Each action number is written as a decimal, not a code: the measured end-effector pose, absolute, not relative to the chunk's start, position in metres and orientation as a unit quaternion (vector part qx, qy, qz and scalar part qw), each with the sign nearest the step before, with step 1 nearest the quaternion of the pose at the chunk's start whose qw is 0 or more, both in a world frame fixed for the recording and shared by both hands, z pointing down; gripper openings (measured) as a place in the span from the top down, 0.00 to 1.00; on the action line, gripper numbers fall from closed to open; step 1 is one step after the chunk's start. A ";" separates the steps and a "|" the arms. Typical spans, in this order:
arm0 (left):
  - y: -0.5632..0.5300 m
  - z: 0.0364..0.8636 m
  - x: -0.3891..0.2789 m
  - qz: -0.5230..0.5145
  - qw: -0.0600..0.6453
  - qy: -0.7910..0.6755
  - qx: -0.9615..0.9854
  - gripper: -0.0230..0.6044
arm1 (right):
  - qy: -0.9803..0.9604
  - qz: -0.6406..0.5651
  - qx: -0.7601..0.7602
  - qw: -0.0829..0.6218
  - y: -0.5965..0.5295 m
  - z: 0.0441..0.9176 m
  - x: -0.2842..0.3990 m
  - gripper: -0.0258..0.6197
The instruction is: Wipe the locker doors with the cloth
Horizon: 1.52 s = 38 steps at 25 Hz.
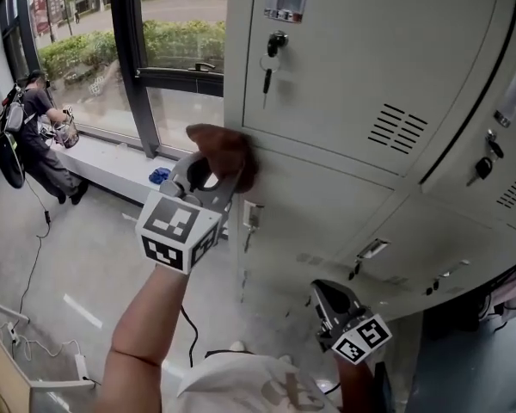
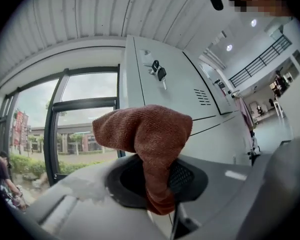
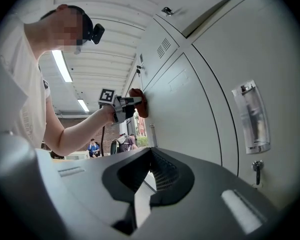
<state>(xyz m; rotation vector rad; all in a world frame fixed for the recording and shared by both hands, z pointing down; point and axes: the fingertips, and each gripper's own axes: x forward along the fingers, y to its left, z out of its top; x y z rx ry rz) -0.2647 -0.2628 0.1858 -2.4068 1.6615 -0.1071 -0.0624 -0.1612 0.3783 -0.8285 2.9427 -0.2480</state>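
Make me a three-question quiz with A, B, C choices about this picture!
1. Where is the cloth? A. on the floor B. against a locker door C. on the windowsill
2. What colour is the cloth? A. white B. green C. brown
3. What is the left gripper doing? A. hanging open B. clamping the cloth C. turning a key
Answers: 1 B, it presses on the grey door. 2 C, its weave is reddish brown. 3 B, the jaws pinch it.

My left gripper point(image 1: 213, 175) presses the cloth point(image 1: 228, 153) against the locker door point(image 1: 344, 84) at its lower left corner. The window point(image 1: 86, 50) lies left. My right gripper point(image 1: 328, 296) hangs lower right, apart.
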 end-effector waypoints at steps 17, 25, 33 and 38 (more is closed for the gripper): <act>-0.261 0.178 -0.212 -0.124 0.191 0.593 -0.772 0.83 | 0.970 -0.046 -0.237 -0.003 -0.165 0.375 -0.058 0.95; -0.260 0.178 -0.171 -0.096 0.161 0.565 -0.804 0.83 | 0.975 -0.039 -0.220 -0.018 -0.161 0.380 -0.045 0.95; -0.261 0.180 -0.132 -0.099 0.160 0.542 -0.819 0.83 | 0.981 -0.050 -0.189 -0.021 -0.159 0.381 -0.036 0.95; -0.260 0.180 -0.112 -0.099 0.157 0.534 -0.825 0.83 | 0.983 -0.053 -0.173 -0.022 -0.152 0.383 -0.027 0.95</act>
